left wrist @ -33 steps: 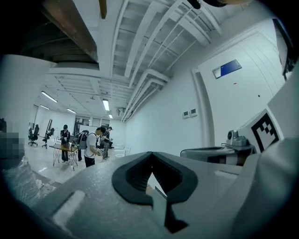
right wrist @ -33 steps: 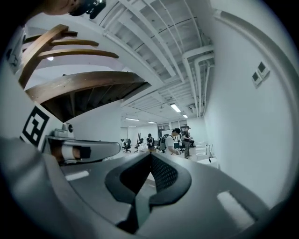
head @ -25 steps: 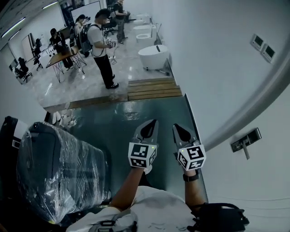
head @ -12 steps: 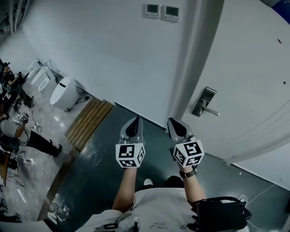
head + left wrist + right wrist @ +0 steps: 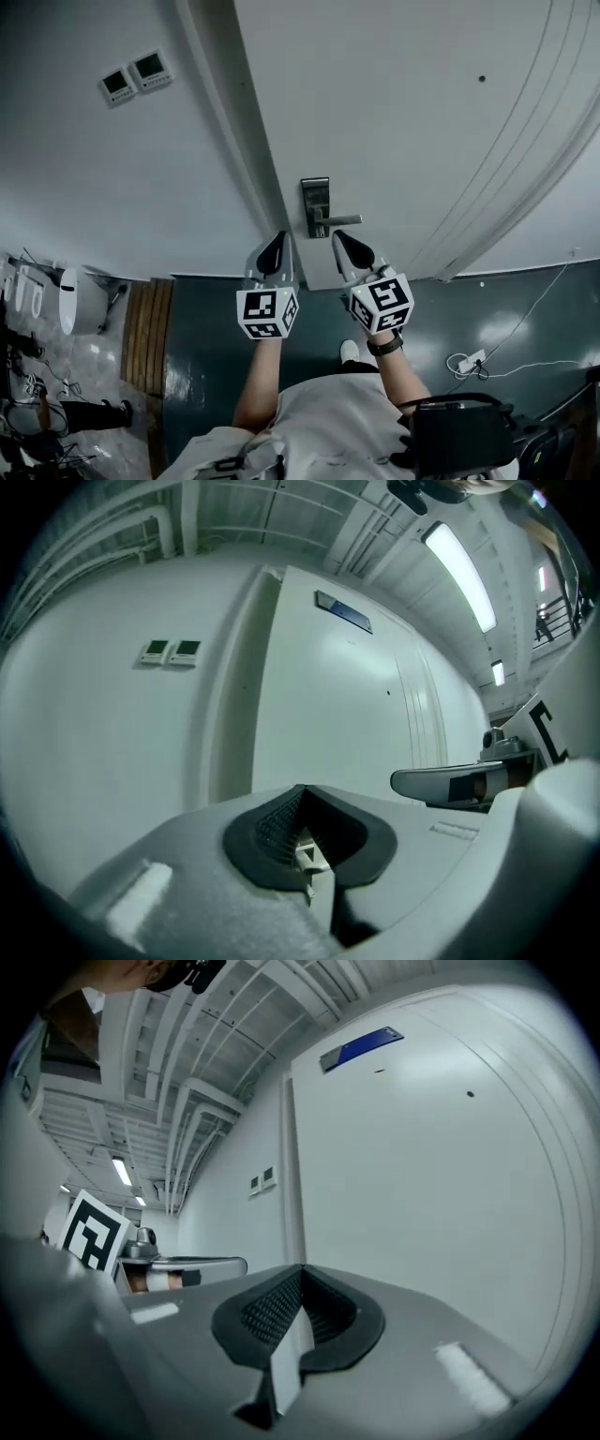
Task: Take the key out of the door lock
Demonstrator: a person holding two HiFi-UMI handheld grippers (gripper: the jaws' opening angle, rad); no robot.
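Observation:
A white door fills the upper right of the head view. On it sits a metal lock plate with a lever handle; a key is too small to make out. My left gripper and right gripper point up at the door just below the lock, side by side, both shut with nothing between the jaws. In the left gripper view the left gripper faces the door. The right gripper also faces the door, and the lock is hidden behind the jaws.
Two wall panels hang left of the door frame. Dark floor runs under the door, with a white cable and plug at right. A wooden step and white bathtub lie at far left.
The head view has swung right from the room to the door. The lock now sits straight above both grippers. Both grippers stay shut and side by side.

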